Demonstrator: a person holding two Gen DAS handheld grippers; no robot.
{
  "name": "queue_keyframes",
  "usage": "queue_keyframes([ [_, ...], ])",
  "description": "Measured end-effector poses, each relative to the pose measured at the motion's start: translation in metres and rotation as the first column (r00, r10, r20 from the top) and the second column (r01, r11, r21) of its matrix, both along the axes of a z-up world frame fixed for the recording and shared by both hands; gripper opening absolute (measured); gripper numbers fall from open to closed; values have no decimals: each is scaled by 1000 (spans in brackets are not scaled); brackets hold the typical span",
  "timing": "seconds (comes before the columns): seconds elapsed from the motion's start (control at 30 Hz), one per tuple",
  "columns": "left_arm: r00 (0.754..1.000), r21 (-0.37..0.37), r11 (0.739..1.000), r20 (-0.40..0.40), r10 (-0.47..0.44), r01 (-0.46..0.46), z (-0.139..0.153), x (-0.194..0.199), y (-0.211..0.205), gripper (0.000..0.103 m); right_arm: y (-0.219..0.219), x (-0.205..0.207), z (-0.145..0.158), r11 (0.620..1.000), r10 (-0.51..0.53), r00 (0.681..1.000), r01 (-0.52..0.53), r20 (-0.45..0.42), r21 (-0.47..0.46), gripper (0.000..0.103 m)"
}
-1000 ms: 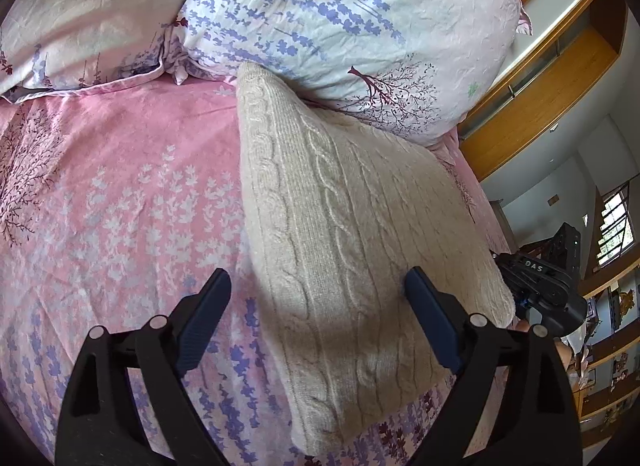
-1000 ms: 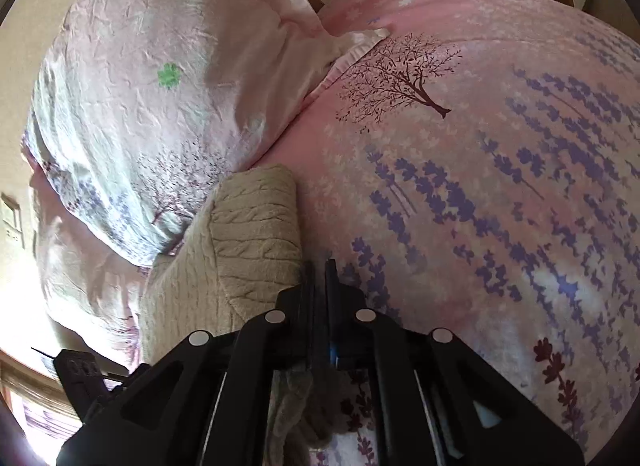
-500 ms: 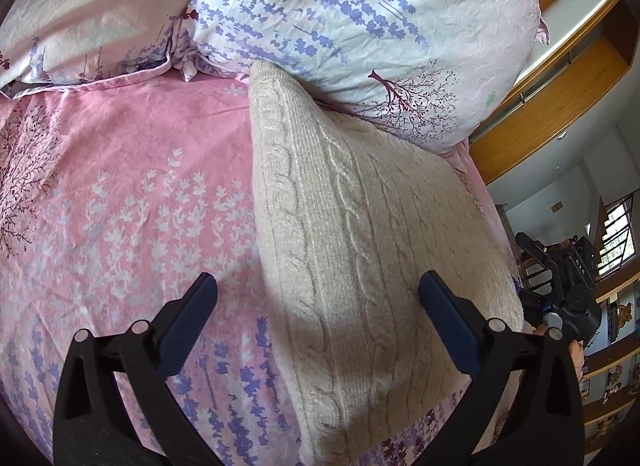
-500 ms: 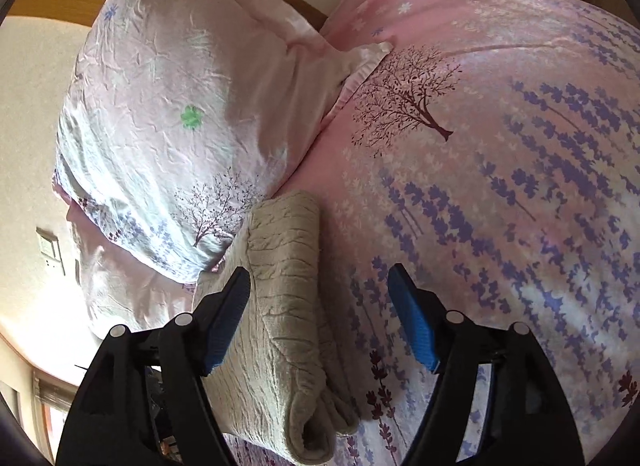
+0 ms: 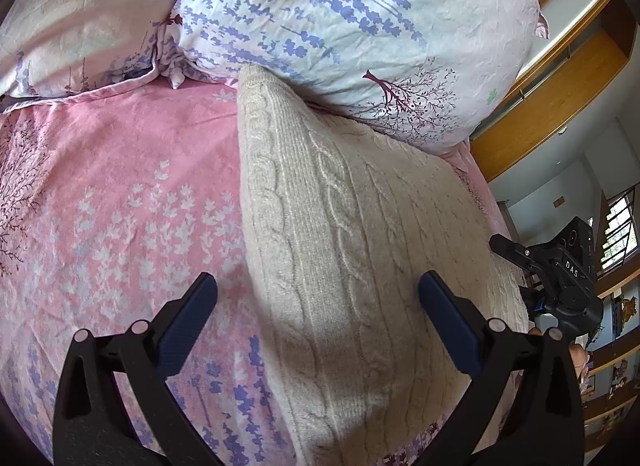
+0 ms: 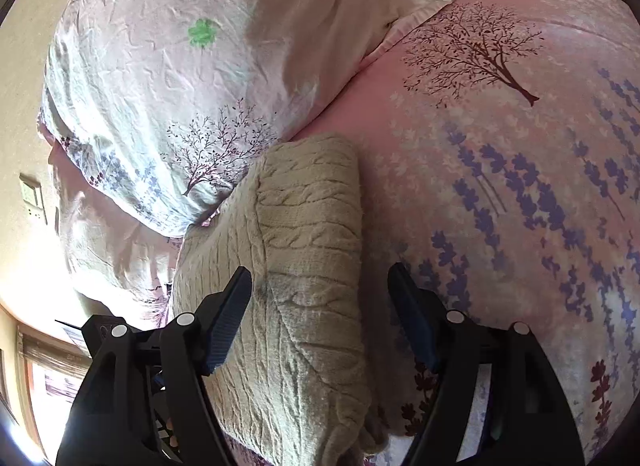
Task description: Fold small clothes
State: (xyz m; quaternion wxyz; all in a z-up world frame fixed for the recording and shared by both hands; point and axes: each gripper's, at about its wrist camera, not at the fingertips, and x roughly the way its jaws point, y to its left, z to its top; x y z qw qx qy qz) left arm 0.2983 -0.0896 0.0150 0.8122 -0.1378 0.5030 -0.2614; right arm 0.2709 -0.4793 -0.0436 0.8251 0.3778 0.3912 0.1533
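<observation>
On pink bedspread (image 5: 120, 185), folded sweater (image 5: 352, 266) released, right tool (image 6: 320, 306) now spread

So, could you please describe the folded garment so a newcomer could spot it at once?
Start at the pink floral bedspread, then find the pale lavender-print pillow at its head. Against that pillow lies the folded sweater: cream and cable-knit, the only plain, thick item among printed bedding.

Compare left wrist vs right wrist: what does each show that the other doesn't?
Left wrist only: the sweater's broad cable-knit top face, a second pillow at far left, the right tool's body beyond the sweater, wooden trim.

Right wrist only: the sweater's stacked folded edge, a wall switch.

Both: folded sweater on the pink sheet, touching the floral pillow; left tool and right tool open, holding nothing.
</observation>
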Motion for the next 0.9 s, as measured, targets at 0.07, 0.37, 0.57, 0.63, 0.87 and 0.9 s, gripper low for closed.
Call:
queue_keyframes([
  [0.07, 1000, -4, 1000, 5, -4, 4, -1, 2, -2, 101, 4, 1, 0, 1000, 14, 1000, -14, 7, -7, 73],
  [0.37, 998, 64, 998, 52, -31, 27, -1, 7, -26, 100, 24, 6, -3, 996, 80, 996, -79, 31, -27, 53],
  [0.57, 998, 25, 998, 40, -51, 50, -2, 11, -32, 83, 22, 4, -7, 996, 89, 995, -90, 43, 1, 40],
  [0.63, 998, 28, 998, 45, -51, 50, -2, 10, -35, 82, 23, 3, -6, 996, 89, 995, -88, 50, -7, 38],
  [0.87, 994, 49, 998, 97, -43, 38, 7, 1, -31, 54, 37, -7, 9, 994, 88, 989, -79, 119, -78, 30],
  [0.9, 994, 48, 998, 105, -39, 34, 9, -1, -30, 47, 40, -10, 14, 993, 88, 987, -76, 136, -89, 30],
])
